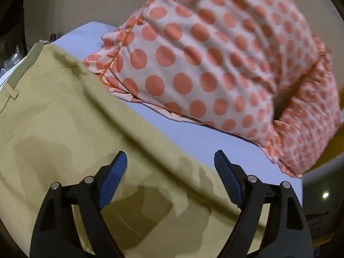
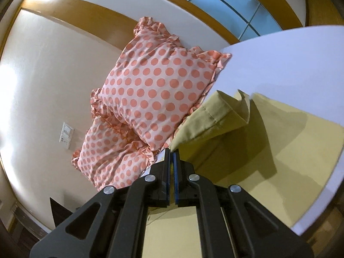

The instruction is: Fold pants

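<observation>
Khaki pants (image 1: 64, 129) lie spread on a pale blue sheet (image 1: 193, 137), waistband with a belt loop at the far left. My left gripper (image 1: 169, 161) is open and empty, hovering just above the pants. In the right wrist view my right gripper (image 2: 171, 150) is shut on the hem end of a pants leg (image 2: 206, 118) and holds it lifted, the open cuff standing above the rest of the pants (image 2: 290, 161).
Two pink polka-dot pillows (image 1: 204, 64) lie on the bed beside the pants; they also show in the right wrist view (image 2: 154, 94). A cream wall with a switch plate (image 2: 66, 135) stands behind. The bed's edge (image 2: 318, 210) runs at the right.
</observation>
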The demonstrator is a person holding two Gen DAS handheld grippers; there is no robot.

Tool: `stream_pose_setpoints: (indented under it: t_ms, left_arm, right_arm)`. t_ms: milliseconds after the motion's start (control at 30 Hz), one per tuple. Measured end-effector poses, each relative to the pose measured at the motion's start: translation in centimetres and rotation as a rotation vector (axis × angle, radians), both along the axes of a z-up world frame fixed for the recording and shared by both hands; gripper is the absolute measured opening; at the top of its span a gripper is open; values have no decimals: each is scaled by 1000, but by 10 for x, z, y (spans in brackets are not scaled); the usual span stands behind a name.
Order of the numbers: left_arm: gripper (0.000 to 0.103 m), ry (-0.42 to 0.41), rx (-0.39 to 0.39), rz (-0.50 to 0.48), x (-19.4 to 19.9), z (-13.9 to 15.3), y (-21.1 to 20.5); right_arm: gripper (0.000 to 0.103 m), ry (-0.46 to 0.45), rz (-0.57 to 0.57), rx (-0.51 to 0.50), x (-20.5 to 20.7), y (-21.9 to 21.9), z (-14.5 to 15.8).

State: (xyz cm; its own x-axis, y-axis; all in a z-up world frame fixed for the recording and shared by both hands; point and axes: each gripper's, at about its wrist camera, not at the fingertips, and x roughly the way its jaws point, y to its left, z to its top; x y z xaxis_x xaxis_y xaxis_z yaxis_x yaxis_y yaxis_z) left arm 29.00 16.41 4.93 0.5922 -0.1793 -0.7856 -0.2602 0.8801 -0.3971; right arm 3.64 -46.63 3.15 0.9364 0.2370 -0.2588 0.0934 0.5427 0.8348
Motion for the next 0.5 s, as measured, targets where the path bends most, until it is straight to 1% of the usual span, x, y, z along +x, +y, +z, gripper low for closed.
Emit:
stream_pose_setpoints:
  t_ms: [33, 67, 100, 133, 167, 200, 233, 267, 300, 333, 367, 433, 500]
  left_arm:
    - [74, 14, 9, 5, 7, -4, 0]
    - [48, 35, -2, 13, 14, -11, 2]
    - [5, 58, -40, 25, 17, -19, 7]
    - [3, 67, -77, 26, 16, -23, 10]
    - [3, 54, -97, 30, 7, -24, 12]
    - [3, 25, -79, 21, -5, -19, 11]
    - [3, -23, -46, 0, -29, -9, 8]
    - [3, -55, -32, -11, -48, -1, 6]
    - [3, -104, -20, -27, -79, 9, 5]
    - [3, -131, -19, -37, -98, 15, 5]
    - [3, -163, -14, -48, -126, 20, 4]
    - [4, -203, 8, -68, -191, 23, -1]
    - [5, -199, 11, -73, -232, 13, -5]
  right_arm:
    - [2, 5, -1, -2, -1, 1, -1]
    - [2, 11, -2, -5, 2, -1, -3]
    - [2, 15, -1, -5, 3, -2, -5]
    - [2, 20, 0, 4, 6, -4, -8]
    - [2, 20, -3, 8, 3, -7, -9]
    - [2, 20, -11, 6, 3, -9, -10]
    - [2, 20, -16, 5, 1, -11, -10]
    - [2, 19, -29, 4, -1, -15, -10]
    - [2, 16, -41, 6, -5, -18, -11]
    - [2, 16, -50, 6, -9, -20, -11]
    - [2, 17, -62, 2, -13, -22, -12]
    - [2, 26, -86, -10, -24, -26, -15]
    - [2, 45, -105, -11, -36, -29, -21]
